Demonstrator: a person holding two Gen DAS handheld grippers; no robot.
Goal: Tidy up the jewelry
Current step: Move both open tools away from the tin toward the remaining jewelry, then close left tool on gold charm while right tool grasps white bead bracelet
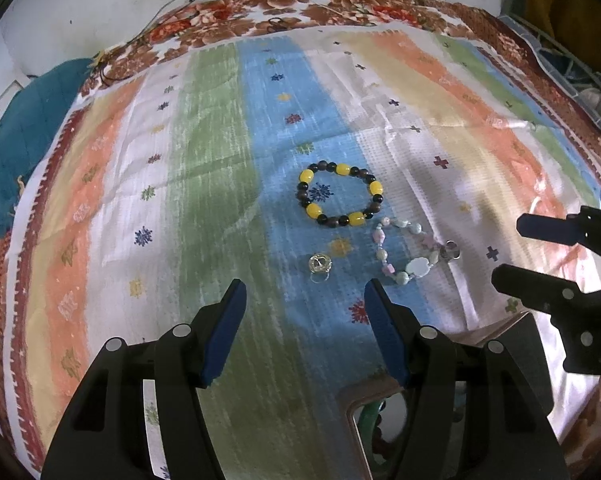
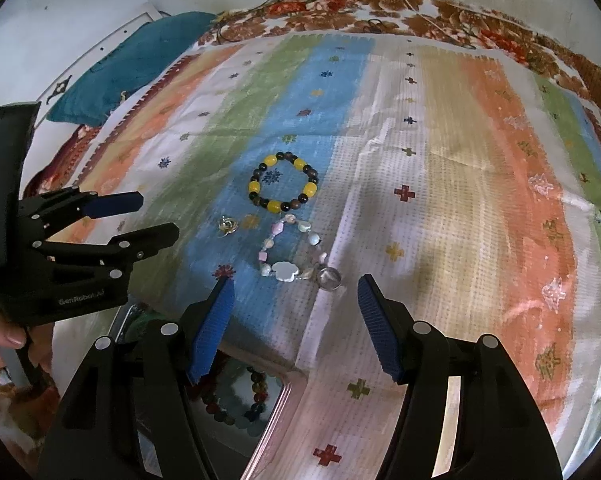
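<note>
A yellow and dark bead bracelet (image 1: 337, 193) (image 2: 285, 187) lies on the striped cloth. Just in front of it lies a pastel bead bracelet (image 1: 404, 254) (image 2: 290, 254) with a round clear charm (image 2: 329, 278). A small clear ring (image 1: 319, 266) (image 2: 227, 225) lies to their left. My left gripper (image 1: 304, 332) is open and empty, a little short of the ring. My right gripper (image 2: 294, 328) is open and empty, just short of the pastel bracelet. Each gripper shows in the other view, the right (image 1: 508, 250) and the left (image 2: 156, 216).
A metal tray (image 2: 278, 408) (image 1: 350, 408) holding beaded bracelets (image 2: 256, 396) sits under the grippers at the near edge. The striped cloth (image 1: 220, 160) lies over a floral spread. A teal cushion (image 2: 132, 64) lies at the far left by the wall.
</note>
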